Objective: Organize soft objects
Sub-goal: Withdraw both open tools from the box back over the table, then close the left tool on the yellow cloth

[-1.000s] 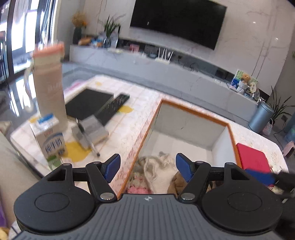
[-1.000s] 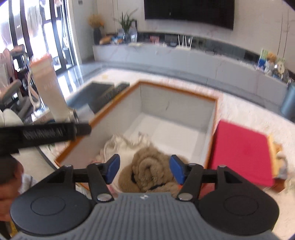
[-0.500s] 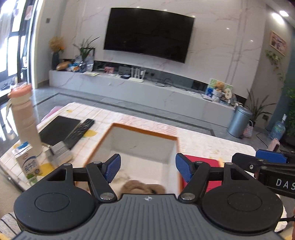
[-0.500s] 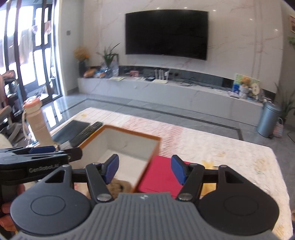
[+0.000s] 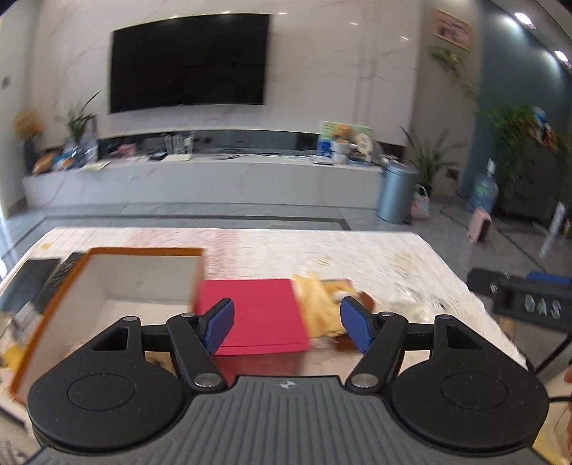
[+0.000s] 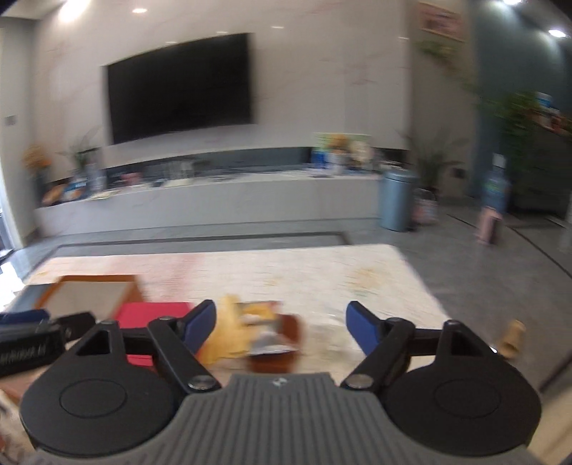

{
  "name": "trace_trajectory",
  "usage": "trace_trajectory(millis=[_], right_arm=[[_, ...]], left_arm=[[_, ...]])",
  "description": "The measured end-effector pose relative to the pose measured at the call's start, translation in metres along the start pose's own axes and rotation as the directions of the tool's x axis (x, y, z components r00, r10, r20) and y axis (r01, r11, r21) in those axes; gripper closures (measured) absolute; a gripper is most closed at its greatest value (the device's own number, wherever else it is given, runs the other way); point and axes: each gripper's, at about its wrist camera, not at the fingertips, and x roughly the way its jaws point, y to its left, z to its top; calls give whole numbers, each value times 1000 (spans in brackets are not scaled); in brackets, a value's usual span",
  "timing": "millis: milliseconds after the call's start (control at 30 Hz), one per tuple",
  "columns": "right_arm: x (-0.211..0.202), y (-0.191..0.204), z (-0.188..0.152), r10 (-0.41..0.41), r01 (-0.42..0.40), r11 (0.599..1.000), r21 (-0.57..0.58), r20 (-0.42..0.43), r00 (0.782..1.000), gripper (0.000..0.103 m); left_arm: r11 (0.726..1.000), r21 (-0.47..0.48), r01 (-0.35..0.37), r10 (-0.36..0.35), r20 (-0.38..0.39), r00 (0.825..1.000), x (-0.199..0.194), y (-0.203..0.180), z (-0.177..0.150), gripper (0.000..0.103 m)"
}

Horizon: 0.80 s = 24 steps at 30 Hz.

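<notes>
yellow soft cloth [image 5: 318, 307] | crumpled | on table, beside red pad [image 5: 257, 314]

left hand-held gripper [image 5: 287, 324] wide apart, empty | red pad [image 5: 262, 314] beside box [image 5: 107, 286]

Living room seen from table height. A pale marble-veined wall [image 5: 321, 71] carries a large black television [image 5: 189, 62] — dark, unlit — above a long low white console [image 5: 200, 179] cluttered with small items. Potted greenery and a vase of yellow flowers [image 5: 26, 125] stand at the console's left end; a cylindrical blue-grey bin [image 5: 397, 191] stands on the floor at its right end, beside a leafy plant [image 5: 429, 157]. The right-hand wall is dark blue-grey [image 5: 518, 89], with a framed picture [image 5: 452, 25] high up and a water bottle [image 5: 482, 193] below. The floor is glossy grey tile [image 5: 411, 229]. Recessed ceiling spots [image 5: 522, 16] light the room — the right wrist view is blurred.
</notes>
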Motion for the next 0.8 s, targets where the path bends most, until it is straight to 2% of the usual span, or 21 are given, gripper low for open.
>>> trace_trajectory(millis=[67, 133, 167, 233, 333, 433, 600, 633, 733, 767, 800], right_arm=[[11, -13, -6, -22, 23, 999, 38, -21, 1000, 22], [24, -23, -14, -35, 40, 996, 79, -58, 998, 22], [31, -23, -19, -59, 67, 994, 90, -81, 995, 21], [43, -22, -29, -142, 150, 986, 65, -113, 983, 20], [60, -28, -37, -232, 232, 972, -20, -157, 960, 19], [66, -47, -46, -236, 245, 969, 20, -191, 953, 19], [82, -67, -57, -217, 238, 969, 61, -242, 946, 18], [86, -67, -58, -209, 228, 972, 52, -245, 947, 18], [99, -63, -61, -181, 197, 980, 30, -275, 944, 19], [102, -61, -63, -181, 194, 981, 20, -284, 942, 23], [104, -60, -64, -184, 194, 981, 9, -291, 939, 23]], left_arm=[[1000, -2, 0, 0, 4, 1000, 13, -21, -8, 23], [998, -62, 2, -2, 2, 1000, 28, -34, -15, 23], [995, -96, 3, -3, -4, 1000, 35, -40, -17, 27], [991, -126, -38, 36, -14, 999, 53, -51, -23, 28], [991, -88, -104, 102, -32, 994, 81, -65, -30, 28], [984, -43, -171, 169, -37, 985, 105, -81, -40, 28], [946, -29, -323, 324, 30, 946, 128, -102, -51, 27], [942, -26, -335, 336, 31, 941, 134, -104, -51, 27], [944, -20, -329, 329, 15, 944, 153, -106, -52, 27], [943, -27, -332, 332, 3, 943, 159, -105, -52, 27], [937, -35, -346, 346, -8, 938, 165, -104, -52, 28]])
